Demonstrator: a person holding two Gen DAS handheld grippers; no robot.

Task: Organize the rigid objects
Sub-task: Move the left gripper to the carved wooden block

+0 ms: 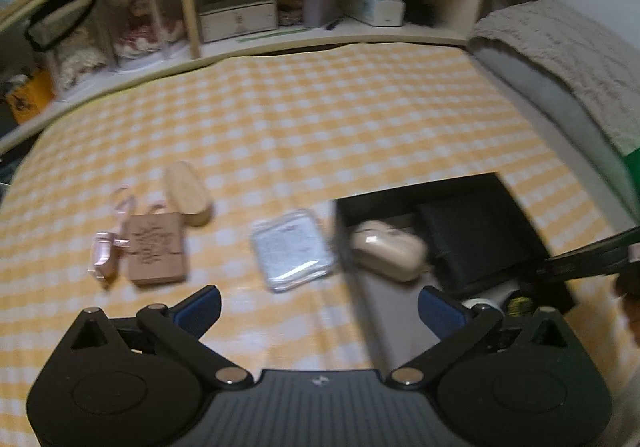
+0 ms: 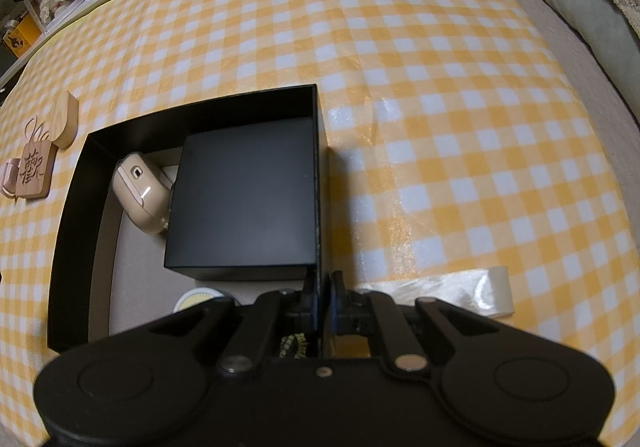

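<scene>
An open black box [image 2: 200, 107] sits on the yellow checked cloth. Inside lie a beige case [image 2: 140, 195], a smaller black box [image 2: 248, 199] and a round yellow-lidded tin [image 2: 200, 297]. My right gripper [image 2: 322, 295] is shut on the box's right wall near its front corner. My left gripper [image 1: 320, 311] is open and empty above the cloth, left of the black box [image 1: 460, 187]. Ahead of it lie a clear plastic case [image 1: 292, 249], a brown wooden tag [image 1: 156, 249], an oval wooden piece [image 1: 188, 193] and a pink clip [image 1: 102, 257]. The beige case [image 1: 388, 249] shows in this view too.
A wooden shelf unit [image 1: 280, 7] with boxes and jars runs along the far edge. A grey blanket [image 1: 560, 47] lies at the right. A strip of clear tape [image 2: 452, 287] sits on the cloth right of the box.
</scene>
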